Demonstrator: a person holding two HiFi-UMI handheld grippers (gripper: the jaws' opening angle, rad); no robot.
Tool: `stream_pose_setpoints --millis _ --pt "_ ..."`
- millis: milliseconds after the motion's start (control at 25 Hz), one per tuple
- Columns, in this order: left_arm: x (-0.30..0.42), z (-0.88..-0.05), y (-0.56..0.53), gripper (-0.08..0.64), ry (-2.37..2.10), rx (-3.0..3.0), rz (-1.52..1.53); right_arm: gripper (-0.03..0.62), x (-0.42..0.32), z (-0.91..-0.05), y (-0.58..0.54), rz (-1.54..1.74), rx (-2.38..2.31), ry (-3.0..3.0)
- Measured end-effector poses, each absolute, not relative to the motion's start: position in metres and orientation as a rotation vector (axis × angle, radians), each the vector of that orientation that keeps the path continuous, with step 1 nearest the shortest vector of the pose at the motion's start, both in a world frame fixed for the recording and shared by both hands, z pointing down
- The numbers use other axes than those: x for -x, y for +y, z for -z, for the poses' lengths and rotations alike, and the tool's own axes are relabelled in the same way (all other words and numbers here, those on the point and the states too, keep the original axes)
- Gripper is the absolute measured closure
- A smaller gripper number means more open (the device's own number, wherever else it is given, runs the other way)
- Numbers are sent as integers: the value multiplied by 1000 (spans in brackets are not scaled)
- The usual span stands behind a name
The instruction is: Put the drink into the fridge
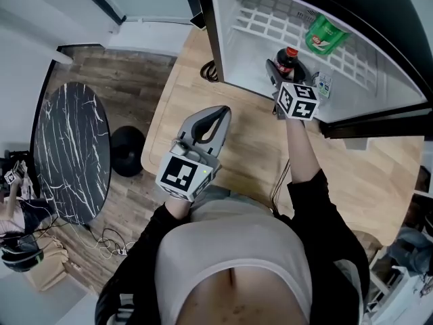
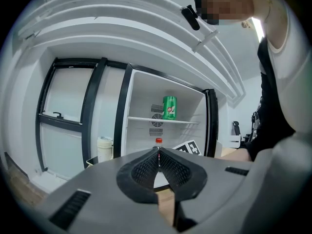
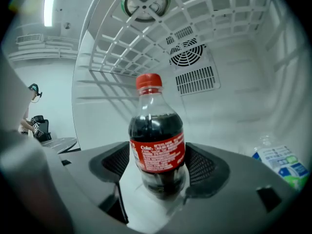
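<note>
**Q:** As you look along the right gripper, where does the cola bottle sit?

**A:** It stands upright on the white fridge floor, cap up, directly between my jaws. They are spread wide and, I judge, not pressing it.

**Q:** And the left?

**A:** My left gripper, jaws together and empty, hangs outside the fridge, nearer to me. A carton lies to the right, and a green can is on the wire shelf above. Drawing straight back looks unobstructed.

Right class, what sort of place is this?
Probably an office or lab room, not a kitchen: a mini fridge sits on a wooden desk, beside a black marble table and loose floor cables.
</note>
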State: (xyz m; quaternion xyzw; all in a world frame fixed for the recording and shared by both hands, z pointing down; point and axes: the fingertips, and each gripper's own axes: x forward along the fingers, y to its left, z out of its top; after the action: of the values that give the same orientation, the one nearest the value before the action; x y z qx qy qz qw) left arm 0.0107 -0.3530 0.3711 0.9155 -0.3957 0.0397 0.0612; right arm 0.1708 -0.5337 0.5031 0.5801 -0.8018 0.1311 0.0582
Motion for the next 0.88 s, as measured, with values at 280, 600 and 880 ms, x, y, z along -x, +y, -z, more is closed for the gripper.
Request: stream_pose_setpoints --millis 280,600,880 --pt "-23 -370 -353 552 -1148 -2791 -106 242 -172 -483 -515 -318 -1803 -2441" --pt "-36 -366 -354 552 -1087 -2821 -78 243 -180 -460 -493 -251 -1838 -2444" --pt "-52 -365 -352 552 -1023 -2843 -68 299 -189 -444 -471 -226 -1882 -2439"
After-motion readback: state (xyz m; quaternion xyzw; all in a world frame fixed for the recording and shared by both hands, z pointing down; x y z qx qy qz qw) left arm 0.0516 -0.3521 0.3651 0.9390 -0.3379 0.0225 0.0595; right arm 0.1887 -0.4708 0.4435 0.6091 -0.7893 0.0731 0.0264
